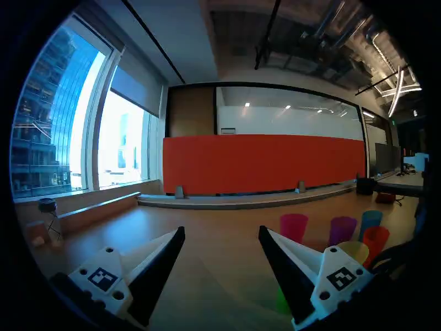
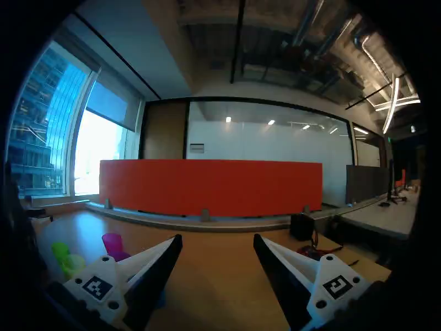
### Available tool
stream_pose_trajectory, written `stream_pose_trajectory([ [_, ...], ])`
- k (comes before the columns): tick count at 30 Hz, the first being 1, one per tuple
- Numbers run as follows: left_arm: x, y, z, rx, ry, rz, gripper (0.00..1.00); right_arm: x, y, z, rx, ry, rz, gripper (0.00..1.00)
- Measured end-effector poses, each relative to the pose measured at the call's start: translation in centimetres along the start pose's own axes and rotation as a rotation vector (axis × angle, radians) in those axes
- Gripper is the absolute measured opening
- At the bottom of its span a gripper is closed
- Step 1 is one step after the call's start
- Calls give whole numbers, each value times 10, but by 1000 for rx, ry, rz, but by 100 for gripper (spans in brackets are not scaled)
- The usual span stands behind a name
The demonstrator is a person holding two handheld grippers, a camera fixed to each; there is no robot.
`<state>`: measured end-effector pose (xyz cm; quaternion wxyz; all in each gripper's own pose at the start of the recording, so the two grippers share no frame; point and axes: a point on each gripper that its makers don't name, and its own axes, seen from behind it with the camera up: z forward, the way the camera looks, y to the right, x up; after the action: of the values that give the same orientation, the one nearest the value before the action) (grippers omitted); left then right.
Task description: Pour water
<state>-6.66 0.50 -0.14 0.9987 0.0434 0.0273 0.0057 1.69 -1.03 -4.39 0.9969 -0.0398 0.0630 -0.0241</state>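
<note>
The left gripper (image 1: 220, 230) is open with nothing between its fingers, above the wooden worktop (image 1: 220, 265). At its 3 o'clock stands a cluster of plastic cups: a pink cup (image 1: 293, 227), purple cup (image 1: 342, 229), teal cup (image 1: 371, 219), orange cup (image 1: 376, 240) and yellow cup (image 1: 353, 251). Whether any holds water cannot be told. The right gripper (image 2: 218, 238) is likewise open and empty, with a magenta cup (image 2: 113, 241) and green cup (image 2: 60, 251) at its 9 o'clock.

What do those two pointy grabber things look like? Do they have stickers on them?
Both look alike. The left gripper has two pointed, wedge-shaped fingers, black on the inner faces and white on the outside. Each white part carries a square black-and-white marker, like a little code sticker. The right gripper has the same black-and-white fingers and square markers.
</note>
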Motion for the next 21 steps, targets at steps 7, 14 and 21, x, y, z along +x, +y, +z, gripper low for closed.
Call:
stream_pose_trajectory([
  [7,-4,0,2,-2,-9,-13,99,2,1,-2,-4,2,-4,100],
  [14,-6,0,3,-7,-22,-13,99,4,2,-2,-4,4,-5,100],
  [21,-8,-1,3,-6,-30,-12,99,4,3,-2,-3,5,-7,100],
])
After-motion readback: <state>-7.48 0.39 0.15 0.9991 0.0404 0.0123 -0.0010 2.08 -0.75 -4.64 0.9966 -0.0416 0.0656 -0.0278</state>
